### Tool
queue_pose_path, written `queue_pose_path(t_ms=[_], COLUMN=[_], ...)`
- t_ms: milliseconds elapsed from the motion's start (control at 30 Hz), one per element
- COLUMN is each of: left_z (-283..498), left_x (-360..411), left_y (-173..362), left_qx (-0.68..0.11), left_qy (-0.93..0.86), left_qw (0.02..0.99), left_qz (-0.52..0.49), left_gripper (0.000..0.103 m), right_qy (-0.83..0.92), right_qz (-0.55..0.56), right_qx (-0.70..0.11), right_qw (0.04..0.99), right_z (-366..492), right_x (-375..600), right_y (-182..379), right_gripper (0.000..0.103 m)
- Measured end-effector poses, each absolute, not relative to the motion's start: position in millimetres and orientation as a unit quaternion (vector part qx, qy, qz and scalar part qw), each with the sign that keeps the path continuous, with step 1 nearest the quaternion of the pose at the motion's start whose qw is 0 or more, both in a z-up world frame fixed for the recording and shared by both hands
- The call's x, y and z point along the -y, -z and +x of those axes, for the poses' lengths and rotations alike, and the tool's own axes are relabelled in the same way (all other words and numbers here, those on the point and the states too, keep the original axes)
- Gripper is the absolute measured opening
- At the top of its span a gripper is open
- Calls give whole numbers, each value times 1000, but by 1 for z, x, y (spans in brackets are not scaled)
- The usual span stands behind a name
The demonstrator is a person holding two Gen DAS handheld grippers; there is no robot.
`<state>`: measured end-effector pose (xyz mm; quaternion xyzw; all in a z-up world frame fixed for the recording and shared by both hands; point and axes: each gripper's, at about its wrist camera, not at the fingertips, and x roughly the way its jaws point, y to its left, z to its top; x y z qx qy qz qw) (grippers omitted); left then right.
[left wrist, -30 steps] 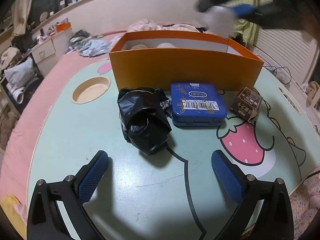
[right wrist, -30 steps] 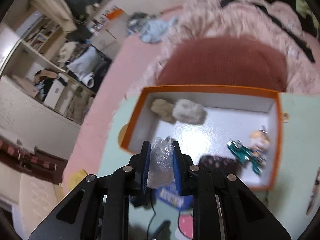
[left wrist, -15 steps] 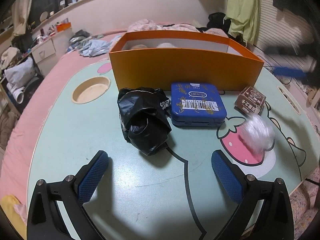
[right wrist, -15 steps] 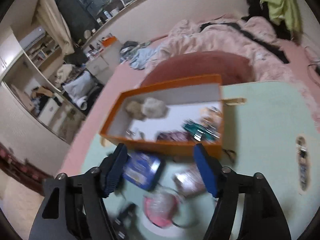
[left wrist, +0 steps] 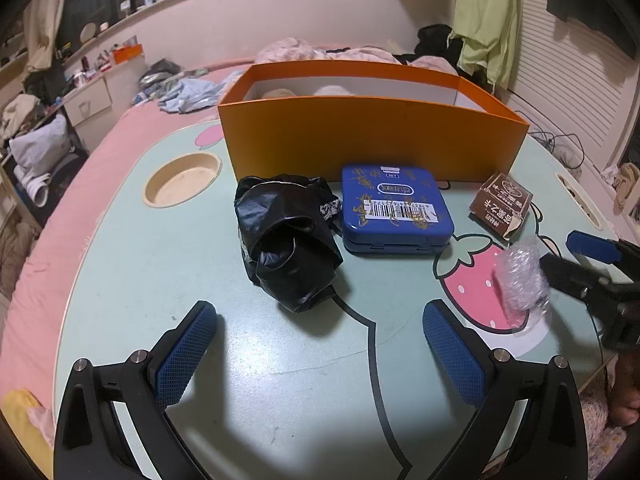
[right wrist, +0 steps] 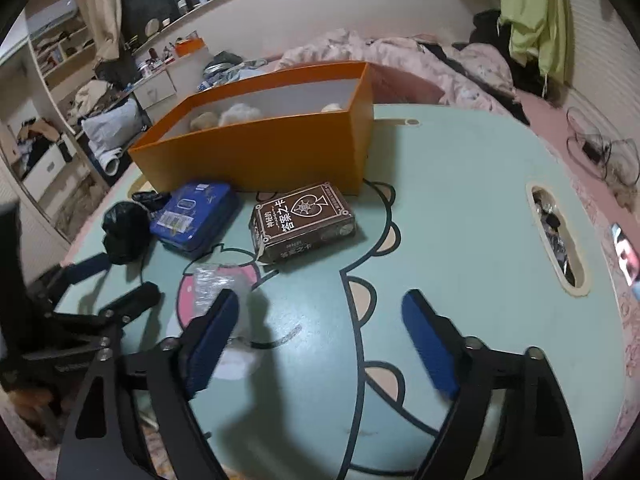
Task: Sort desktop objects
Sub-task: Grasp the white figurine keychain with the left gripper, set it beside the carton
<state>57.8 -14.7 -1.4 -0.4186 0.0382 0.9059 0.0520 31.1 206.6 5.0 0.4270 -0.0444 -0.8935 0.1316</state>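
A crumpled wad of bubble wrap (left wrist: 520, 280) lies on the desk (left wrist: 280, 360), on the printed strawberry, beside the right gripper (right wrist: 320, 344), whose fingers are spread wide and hold nothing. Near it sit a brown card box (right wrist: 304, 222), a blue tin (left wrist: 394, 210) and a black bag (left wrist: 286, 240), all before the orange box (left wrist: 368, 136). The left gripper (left wrist: 320, 352) hangs with its fingers apart, empty.

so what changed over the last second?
The right gripper let go of the crumpled clear bubble wrap: clamped above the orange cardboard box before, it now lies on the mint-green table, jaws wide. The left gripper, black plastic bag and blue tin stayed put.
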Motion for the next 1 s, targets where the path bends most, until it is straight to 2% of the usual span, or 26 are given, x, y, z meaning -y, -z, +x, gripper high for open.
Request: queue_pose_path(t_ms=[100, 233, 333, 600, 700, 867, 933, 1000], left_z=[58, 63, 69, 51, 21, -49, -77, -103], left_x=[16, 20, 25, 20, 3, -46, -71, -89], left_y=[1, -2, -10, -74, -102, -111, -100, -83], left_qx=[-37, -12, 1, 5, 6, -17, -29, -21], left_qy=[-906, -910, -918, -933, -921, -879, -858, -835], left_qw=[54, 70, 75, 94, 126, 185, 195, 196], left_qz=[-418, -408, -389, -346, -369, -439, -474, -514], left_gripper=[103, 103, 102, 101, 100, 88, 80, 65], right_qy=[896, 907, 931, 920, 899, 900, 901, 901], right_qz=[424, 384, 334, 369, 420, 420, 418, 418], right_qx=[29, 62, 48, 7, -11, -32, -30, -30], right_qw=[132, 162, 139, 131, 124, 114, 114, 115], right_z=[29, 43, 61, 66, 55, 51, 50, 50], right_x=[-200, -209, -213, -208, -199, -193, -195, -194], right_y=[-2, -10, -26, -12, 5, 14, 16, 16], right_gripper=[94, 92, 92, 92, 92, 94, 94, 94])
